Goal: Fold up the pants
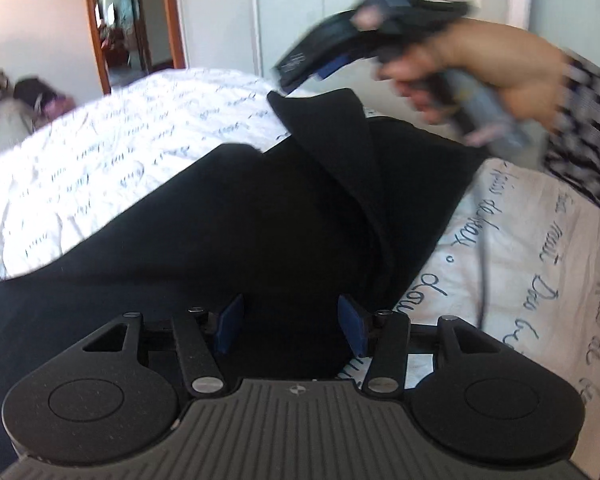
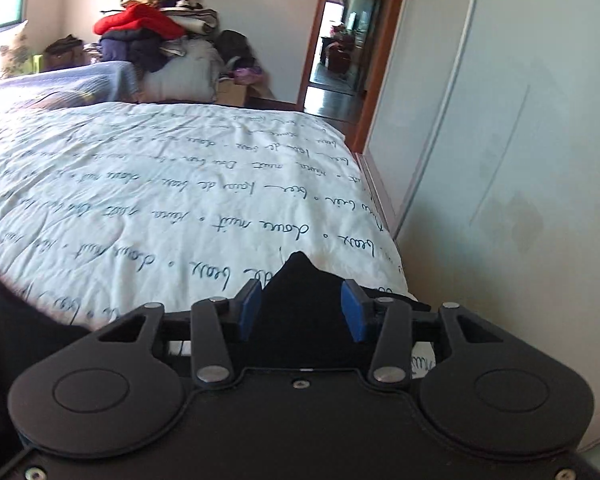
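Black pants point(image 1: 236, 216) lie across a white quilt with script print point(image 1: 100, 160). My left gripper point(image 1: 291, 326) is low over the pants with black cloth between its blue pads point(image 1: 231, 324), jaws fairly wide. My right gripper point(image 1: 296, 76) appears in the left wrist view, raised, holding a lifted corner of the pants point(image 1: 324, 120). In the right wrist view the right gripper point(image 2: 302, 312) has a peak of black cloth point(image 2: 300, 284) between its blue pads point(image 2: 249, 312), above the quilt point(image 2: 160, 200).
The bed's edge runs beside a pale wardrobe door point(image 2: 500, 160) on the right. A pile of clothes point(image 2: 152, 36) sits beyond the bed. An open doorway point(image 2: 340, 40) lies further back. The person's hand point(image 1: 480, 72) holds the right gripper.
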The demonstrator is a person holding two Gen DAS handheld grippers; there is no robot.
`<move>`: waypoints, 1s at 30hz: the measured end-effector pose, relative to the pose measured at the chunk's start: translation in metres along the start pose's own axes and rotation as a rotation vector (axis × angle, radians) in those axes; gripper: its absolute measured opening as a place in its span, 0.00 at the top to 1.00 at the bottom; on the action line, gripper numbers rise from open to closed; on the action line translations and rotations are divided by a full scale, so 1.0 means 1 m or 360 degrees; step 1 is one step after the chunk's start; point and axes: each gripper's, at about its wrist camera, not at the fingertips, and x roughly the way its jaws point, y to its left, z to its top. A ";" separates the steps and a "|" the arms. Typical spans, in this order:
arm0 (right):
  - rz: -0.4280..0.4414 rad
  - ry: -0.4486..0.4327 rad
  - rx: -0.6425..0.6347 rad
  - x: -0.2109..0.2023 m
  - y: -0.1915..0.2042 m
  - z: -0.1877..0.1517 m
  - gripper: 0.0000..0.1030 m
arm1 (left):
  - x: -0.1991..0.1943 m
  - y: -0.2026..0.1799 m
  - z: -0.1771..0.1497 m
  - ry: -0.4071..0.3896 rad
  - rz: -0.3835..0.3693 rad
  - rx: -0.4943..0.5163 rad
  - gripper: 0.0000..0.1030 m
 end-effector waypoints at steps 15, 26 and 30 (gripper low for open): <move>-0.0098 0.0010 0.0157 0.023 -0.025 -0.001 0.91 | 0.004 0.006 0.000 -0.0008 -0.0056 -0.0062 0.40; -0.0211 -0.0249 0.0528 -0.086 -0.110 -0.058 0.96 | 0.001 0.006 0.005 0.0007 -0.0108 -0.0098 0.40; -0.0225 -0.0246 0.0629 -0.102 -0.124 -0.082 0.96 | -0.002 0.004 0.008 0.0016 -0.0182 -0.0125 0.38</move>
